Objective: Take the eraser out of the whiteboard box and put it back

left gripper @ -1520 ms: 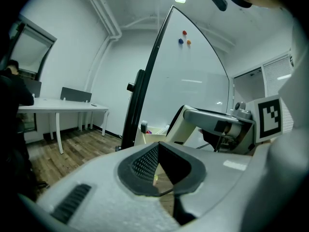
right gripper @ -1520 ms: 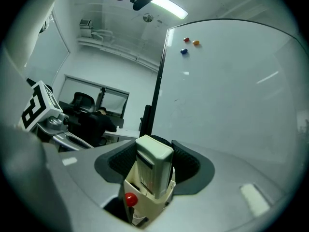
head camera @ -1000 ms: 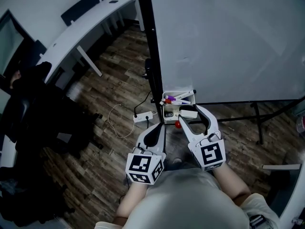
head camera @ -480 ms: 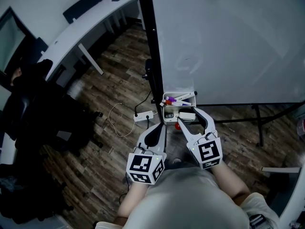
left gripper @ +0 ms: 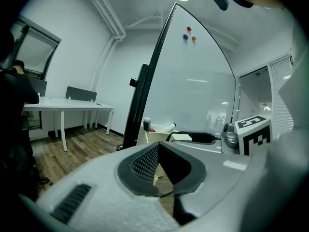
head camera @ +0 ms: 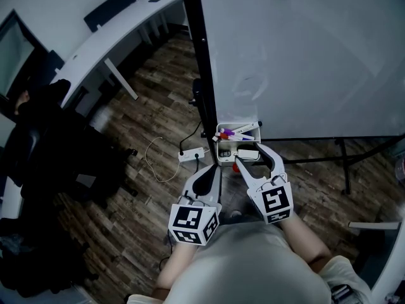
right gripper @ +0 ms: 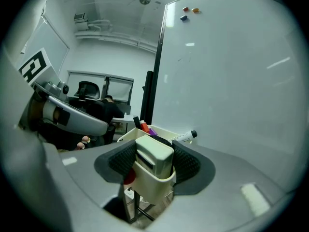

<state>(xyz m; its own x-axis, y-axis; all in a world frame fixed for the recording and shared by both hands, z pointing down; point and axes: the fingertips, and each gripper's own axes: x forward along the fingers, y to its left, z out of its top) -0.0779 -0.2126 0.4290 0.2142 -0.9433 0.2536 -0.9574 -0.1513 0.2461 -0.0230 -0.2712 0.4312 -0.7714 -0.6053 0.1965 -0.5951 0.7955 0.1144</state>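
The white eraser (head camera: 247, 154) (right gripper: 153, 153) stands upright in the front pocket of the white whiteboard box (head camera: 220, 145) (right gripper: 155, 186), which hangs at the lower corner of the whiteboard (head camera: 304, 56). My right gripper (head camera: 250, 152) (right gripper: 153, 162) is shut on the eraser, one ribbed pad against each side of it. Markers (head camera: 235, 132) lie in the box's rear part. My left gripper (head camera: 207, 171) (left gripper: 157, 151) hangs shut and empty just left of the box (left gripper: 157, 133), below the board's dark post.
The whiteboard's black stand (head camera: 342, 163) crosses the wood floor to the right. A power strip with a looped cable (head camera: 190, 154) lies left of the box. A white desk (head camera: 114, 37) and dark chairs (head camera: 50, 151) stand further left. A red knob (head camera: 235, 166) shows under the box.
My right gripper has come down a little with the eraser, onto the box's front pocket. The left gripper has kept still.
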